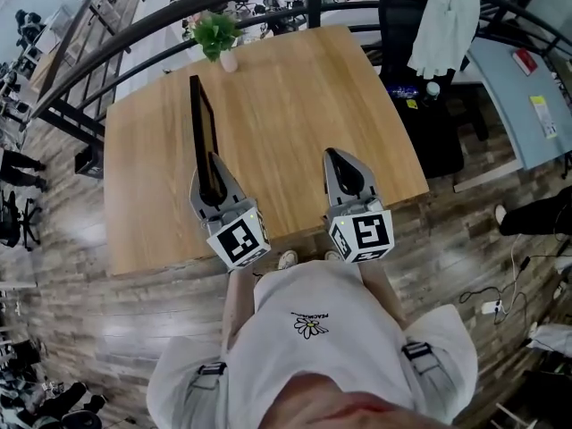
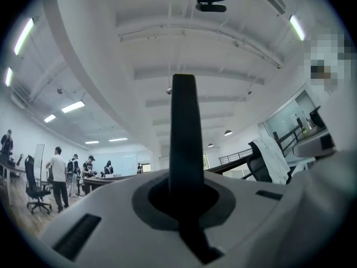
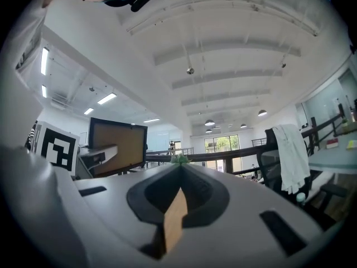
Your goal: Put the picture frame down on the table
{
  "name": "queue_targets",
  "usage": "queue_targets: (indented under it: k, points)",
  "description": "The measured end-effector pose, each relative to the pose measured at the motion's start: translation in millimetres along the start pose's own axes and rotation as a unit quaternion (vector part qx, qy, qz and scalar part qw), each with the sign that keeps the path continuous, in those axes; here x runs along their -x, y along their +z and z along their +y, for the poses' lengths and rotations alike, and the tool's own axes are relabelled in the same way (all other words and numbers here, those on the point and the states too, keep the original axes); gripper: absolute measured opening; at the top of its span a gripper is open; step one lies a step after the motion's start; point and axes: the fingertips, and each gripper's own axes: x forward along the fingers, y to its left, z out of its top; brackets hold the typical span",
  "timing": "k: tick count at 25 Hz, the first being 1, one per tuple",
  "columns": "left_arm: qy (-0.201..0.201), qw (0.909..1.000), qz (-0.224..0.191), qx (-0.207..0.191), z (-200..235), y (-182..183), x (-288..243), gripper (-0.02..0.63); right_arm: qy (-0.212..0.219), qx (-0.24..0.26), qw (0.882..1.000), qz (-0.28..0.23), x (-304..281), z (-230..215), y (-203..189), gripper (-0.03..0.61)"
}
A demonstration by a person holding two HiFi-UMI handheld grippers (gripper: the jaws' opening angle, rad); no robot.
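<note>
Holding a green plant, a pot stands on the table.

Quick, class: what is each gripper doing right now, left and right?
Left gripper: closed on the picture frame, which is held on edge.
Right gripper: closed, nothing in it.

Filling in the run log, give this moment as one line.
left gripper: shut on picture frame | frame upright over table | right gripper: shut, empty

Over table left half, picture frame upright; plant behind it at far edge
</note>
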Motion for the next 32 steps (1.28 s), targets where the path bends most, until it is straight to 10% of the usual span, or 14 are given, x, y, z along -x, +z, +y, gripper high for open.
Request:
queue_targets:
  k: [7, 13, 21, 29, 32]
  points:
    - [-0.055, 0.9748, 0.027, -0.214, -19.8, -20.6, -30.4, 0.023, -0.01, 0.015, 1.0, 0.02, 5.6, 8.2, -9.7, 0.011]
    - [-0.124, 0.9099, 0.079, -0.388, -42.2, -75.8, -46.1, 0.025, -0.014, 0.012, 0.999, 0.036, 11.7, 13.4, -18.2, 0.011]
    - [-0.225, 0.8429, 0.157, -0.463, -69.4, -170.3, -47.2, 0.025, -0.012, 0.017, 0.999, 0.042, 17.1, 16.2, -13.4, 0.011]
    - [-0.254, 0.753, 0.266, -0.546, -69.7, -272.0, -33.5, 0.034, 0.014, 0.062, 0.996, 0.068, 18.2, 28.1, -23.8, 0.011]
    - [-0.275, 0.7348, 0.272, -0.557, -75.3, -291.4, -21.8, 0.034, 0.02, 0.06, 0.995, 0.077, 17.5, 30.6, -28.9, 0.011]
